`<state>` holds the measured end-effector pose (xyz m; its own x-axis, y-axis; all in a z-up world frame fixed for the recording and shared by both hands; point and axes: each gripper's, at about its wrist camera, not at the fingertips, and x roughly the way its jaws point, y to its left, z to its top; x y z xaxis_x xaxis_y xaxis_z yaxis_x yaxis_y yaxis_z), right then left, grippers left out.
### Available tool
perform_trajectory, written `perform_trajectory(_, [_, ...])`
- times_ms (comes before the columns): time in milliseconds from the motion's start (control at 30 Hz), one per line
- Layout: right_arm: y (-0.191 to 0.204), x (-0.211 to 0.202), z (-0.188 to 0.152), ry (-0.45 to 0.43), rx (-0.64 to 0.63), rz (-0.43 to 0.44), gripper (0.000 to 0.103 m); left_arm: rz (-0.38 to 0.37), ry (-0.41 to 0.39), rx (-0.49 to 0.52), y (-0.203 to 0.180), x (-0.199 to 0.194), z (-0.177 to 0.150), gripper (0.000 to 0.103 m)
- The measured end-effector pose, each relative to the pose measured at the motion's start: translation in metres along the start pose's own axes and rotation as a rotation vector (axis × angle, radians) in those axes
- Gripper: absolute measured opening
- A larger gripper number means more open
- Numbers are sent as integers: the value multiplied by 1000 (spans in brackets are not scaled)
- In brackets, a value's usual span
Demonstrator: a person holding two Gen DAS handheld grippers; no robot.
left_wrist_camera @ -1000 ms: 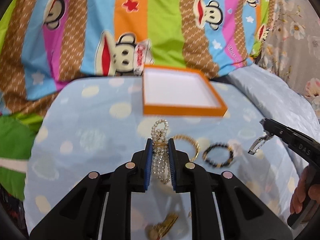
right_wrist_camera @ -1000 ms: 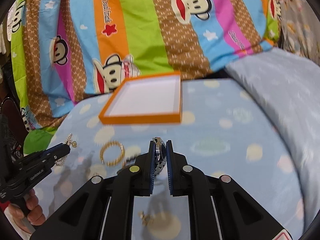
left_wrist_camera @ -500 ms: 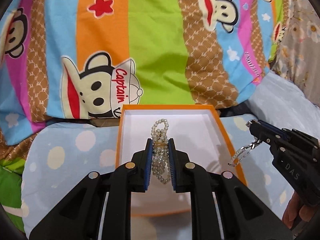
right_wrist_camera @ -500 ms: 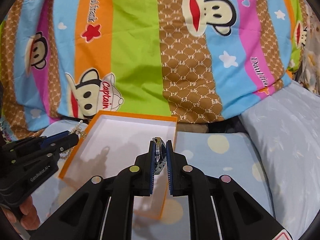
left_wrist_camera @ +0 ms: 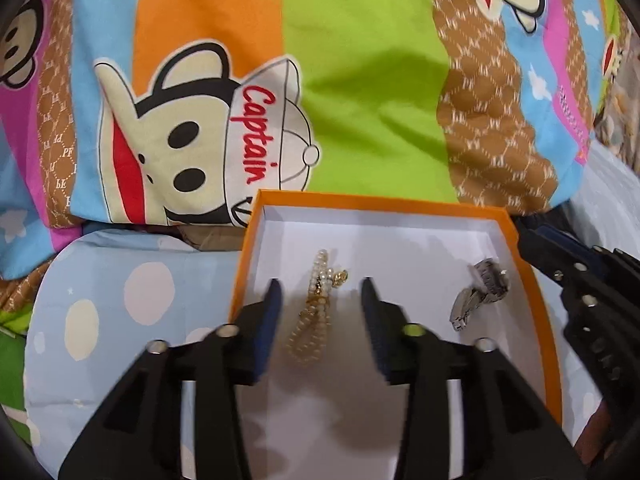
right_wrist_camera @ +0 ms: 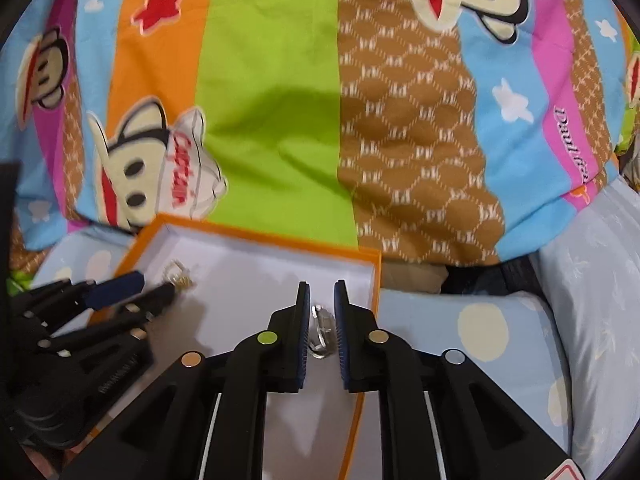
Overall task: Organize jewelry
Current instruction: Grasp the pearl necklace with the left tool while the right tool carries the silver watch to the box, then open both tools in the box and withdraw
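Pearl bracelet (left_wrist_camera: 314, 312) released into box (left_wrist_camera: 532, 280), lengthwise front-to-back.

A soft bed (left_wrist_camera: 120, 320), covered in a light blue sheet (right_wrist_camera: 480, 332) with big pale dots. On top of the sheet, an orange box (left_wrist_camera: 536, 292), white inside, flat and open. Behind the box, a bright striped blanket (left_wrist_camera: 360, 80) with cartoon monkeys, piled up high and touching the box's far edge. To the right, a pale blue pillow (right_wrist_camera: 592, 280) with a faint leaf print, just beside the dotted sheet. At far left, a bit of green cloth (left_wrist_camera: 10, 356).
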<state>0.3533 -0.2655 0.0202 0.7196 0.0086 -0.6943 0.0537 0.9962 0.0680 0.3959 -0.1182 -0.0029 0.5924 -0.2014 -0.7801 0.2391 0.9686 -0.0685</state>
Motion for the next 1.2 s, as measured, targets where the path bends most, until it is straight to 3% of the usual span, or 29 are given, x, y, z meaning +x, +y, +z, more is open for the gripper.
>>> perform_trajectory(100, [-8,-27,-8,-34,44,67,23,-36,-53,-30,14,-21,-8,50])
perform_trajectory(200, [-11,-40,-34,12,51,109,23,-43,-64,-29,25,-36,-23,54])
perform_trajectory(533, [25,-29,-99,132,-91,47,12,16,30,-21,45,-35,-80,53])
perform_trajectory(800, [11,-58,-128,151,-14,108,12,-1,28,19,47,-65,-118,54])
perform_trajectory(1200, [17,-107,-175,147,-1,118,11,-23,31,28,45,-105,-166,54])
